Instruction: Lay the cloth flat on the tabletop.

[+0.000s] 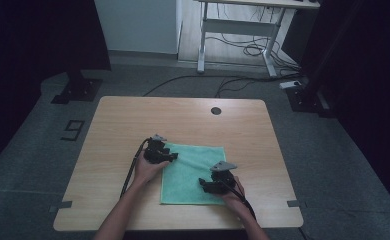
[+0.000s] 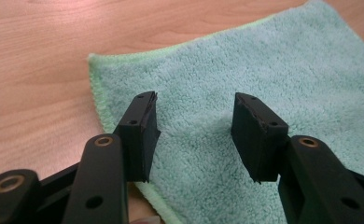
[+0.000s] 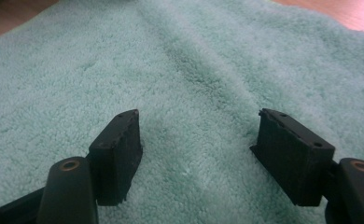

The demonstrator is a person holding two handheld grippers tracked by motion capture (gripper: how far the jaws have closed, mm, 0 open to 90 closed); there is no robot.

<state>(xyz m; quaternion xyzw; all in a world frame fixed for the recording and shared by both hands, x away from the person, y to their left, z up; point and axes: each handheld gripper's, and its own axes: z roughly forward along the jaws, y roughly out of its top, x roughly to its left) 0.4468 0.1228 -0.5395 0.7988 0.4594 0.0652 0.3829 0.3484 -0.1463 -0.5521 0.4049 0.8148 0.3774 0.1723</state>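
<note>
A green terry cloth (image 1: 193,175) lies flat on the near half of a light wooden table (image 1: 183,120), folded into a rough square. The left gripper (image 1: 170,156) sits over the cloth's far left corner, held in the person's left hand (image 1: 148,170); in the left gripper view its jaws stand spread above the pile near the stitched edge (image 2: 98,100), with nothing pinched between them. The right gripper (image 1: 206,184) rests over the near right part of the cloth, in the right hand (image 1: 233,195); the right gripper view shows its jaws wide apart over the fabric, gripping nothing. A round cable hole (image 1: 216,110) marks the table's far side.
</note>
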